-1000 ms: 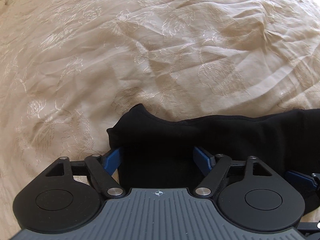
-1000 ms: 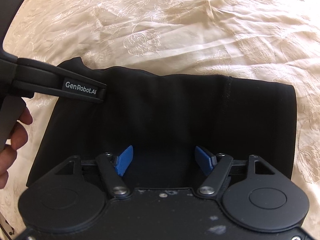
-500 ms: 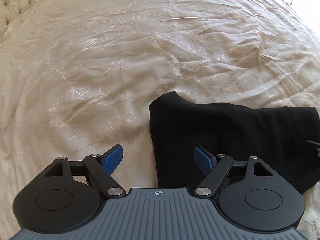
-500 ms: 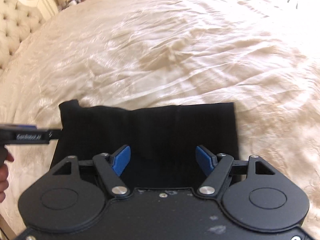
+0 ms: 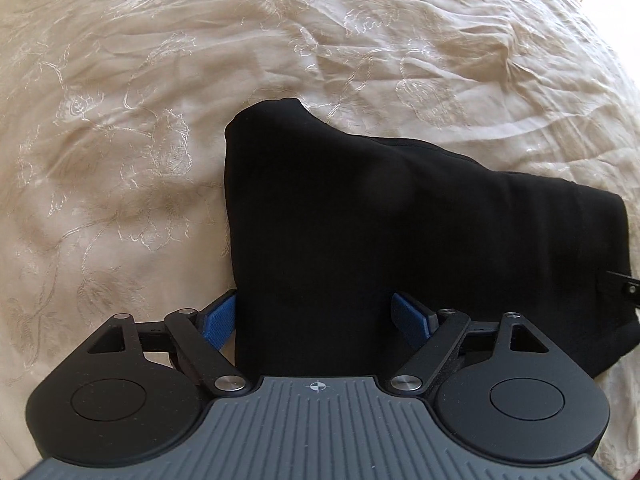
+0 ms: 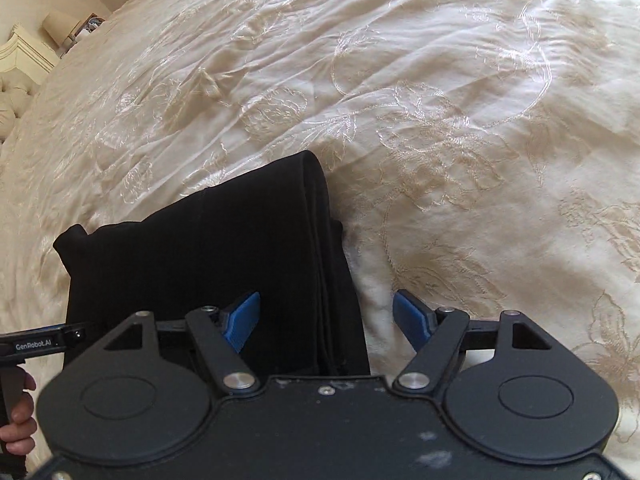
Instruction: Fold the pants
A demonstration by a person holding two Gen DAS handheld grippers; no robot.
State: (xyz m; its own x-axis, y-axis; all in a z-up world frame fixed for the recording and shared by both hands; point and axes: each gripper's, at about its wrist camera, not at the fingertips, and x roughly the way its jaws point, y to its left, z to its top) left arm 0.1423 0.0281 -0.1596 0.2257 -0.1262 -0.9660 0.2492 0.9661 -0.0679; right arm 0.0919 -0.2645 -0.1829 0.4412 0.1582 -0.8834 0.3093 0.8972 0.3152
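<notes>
The black pants (image 5: 400, 240) lie folded into a thick rectangle on the bed. My left gripper (image 5: 316, 320) points down over their left end. Its jaws are opening, and the pants' left edge runs between the blue pads (image 5: 220, 318), which do not press on it. In the right wrist view the pants (image 6: 200, 264) show stacked layers along their right edge. My right gripper (image 6: 326, 320) stands open astride that edge, one pad over cloth and one over the bedspread. The left gripper (image 6: 40, 344) and a hand (image 6: 18, 420) show at the lower left.
A cream embroidered bedspread (image 5: 160, 80) with many wrinkles lies under and around the pants. A tufted headboard (image 6: 12, 96) and a lamp (image 6: 60, 26) stand at the far upper left. The other gripper's tip (image 5: 624, 288) pokes in at the right edge.
The right gripper has slid from the middle of the pants to their right folded edge and rolled. The left gripper drew back off the cloth, then came in over the left edge.
</notes>
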